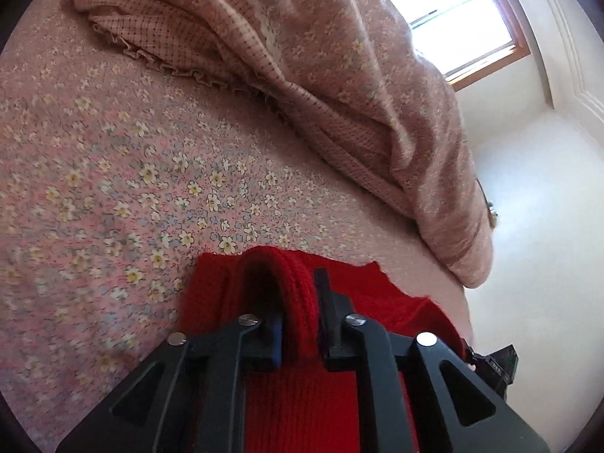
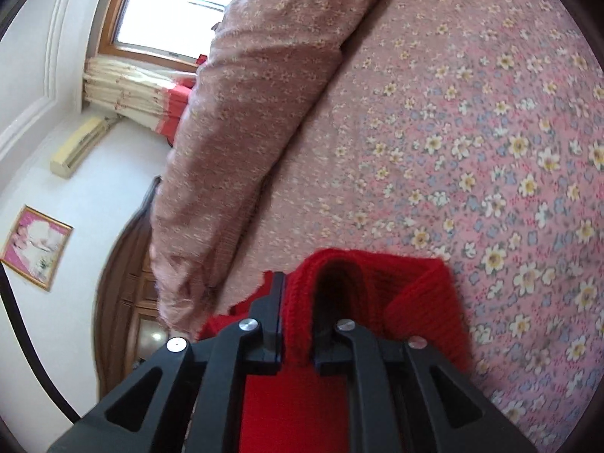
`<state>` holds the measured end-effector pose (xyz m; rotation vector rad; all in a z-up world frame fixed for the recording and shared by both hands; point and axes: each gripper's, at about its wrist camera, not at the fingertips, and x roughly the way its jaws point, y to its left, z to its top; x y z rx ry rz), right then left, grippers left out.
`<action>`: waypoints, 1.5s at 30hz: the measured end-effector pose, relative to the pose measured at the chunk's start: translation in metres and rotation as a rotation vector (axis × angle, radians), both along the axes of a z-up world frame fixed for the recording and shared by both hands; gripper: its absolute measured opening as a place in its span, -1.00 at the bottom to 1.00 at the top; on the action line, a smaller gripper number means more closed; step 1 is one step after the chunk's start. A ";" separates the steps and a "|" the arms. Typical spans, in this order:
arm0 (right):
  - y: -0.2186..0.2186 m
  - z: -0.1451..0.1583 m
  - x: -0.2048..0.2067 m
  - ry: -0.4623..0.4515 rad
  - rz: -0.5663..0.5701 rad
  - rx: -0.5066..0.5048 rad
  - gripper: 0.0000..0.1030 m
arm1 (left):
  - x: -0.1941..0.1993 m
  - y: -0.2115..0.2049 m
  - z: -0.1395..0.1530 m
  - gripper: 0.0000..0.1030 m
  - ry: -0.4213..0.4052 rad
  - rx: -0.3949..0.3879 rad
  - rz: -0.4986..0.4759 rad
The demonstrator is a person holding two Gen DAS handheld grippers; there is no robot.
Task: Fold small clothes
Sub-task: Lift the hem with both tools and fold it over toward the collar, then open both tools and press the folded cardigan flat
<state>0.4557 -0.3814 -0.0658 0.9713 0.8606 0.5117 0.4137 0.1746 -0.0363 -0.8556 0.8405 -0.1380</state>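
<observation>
Both grippers were clamped on the red knit sweater (image 1: 298, 302): the left gripper (image 1: 298, 324) pinched one bunched fold, the right gripper (image 2: 298, 324) another, holding it just over the pink floral bedsheet (image 1: 113, 158), near the rumpled quilt (image 1: 339, 75).

Both cams ride right on the grippers, looking forward along the black fingers and tilted down, very close to the pink flower-print bedsheet (image 1: 124, 173). The left wrist view faces across the bed toward the rumpled pink floral duvet (image 1: 339, 75), with the wood-framed window (image 1: 464, 19) up top right. The right wrist view has the same sheet (image 2: 472, 143), duvet (image 2: 241, 120) and window (image 2: 158, 7), so they overlap there, plus the red knitted garment (image 1: 302, 407) (image 2: 411, 283) filling each foreground.
</observation>
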 end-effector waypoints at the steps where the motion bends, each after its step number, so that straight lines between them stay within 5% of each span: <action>1: -0.004 0.007 -0.005 -0.027 0.000 0.008 -0.64 | -0.005 0.003 0.007 -0.70 -0.014 0.008 0.001; 5: -0.030 0.036 -0.030 -0.127 -0.070 0.026 0.44 | -0.037 0.014 0.039 -0.48 -0.082 0.075 0.024; 6: -0.038 0.040 -0.039 -0.131 -0.090 0.056 0.48 | -0.047 0.017 0.046 -0.41 -0.096 0.083 0.032; 9: -0.055 0.049 -0.071 -0.117 -0.092 0.131 0.48 | -0.080 0.018 0.055 -0.18 -0.120 0.079 0.047; 12: -0.060 0.047 -0.113 -0.100 -0.078 0.091 0.50 | -0.106 0.007 0.046 0.06 -0.104 0.074 0.055; 20: -0.047 0.002 -0.198 0.011 -0.037 -0.006 0.52 | -0.154 -0.034 -0.010 0.28 0.110 -0.041 -0.059; 24: -0.035 -0.010 -0.196 0.047 -0.005 -0.059 0.52 | -0.147 -0.048 -0.022 0.39 0.126 -0.115 -0.102; 30: -0.016 -0.012 -0.174 0.052 0.020 -0.083 0.52 | -0.126 -0.033 -0.031 0.46 0.112 -0.255 -0.002; 36: 0.003 -0.006 -0.147 0.053 0.019 -0.123 0.53 | -0.106 -0.031 -0.029 0.49 0.120 -0.253 0.012; 45: -0.011 -0.016 -0.127 0.099 -0.076 0.058 0.53 | -0.098 -0.030 -0.039 0.66 0.144 -0.333 0.035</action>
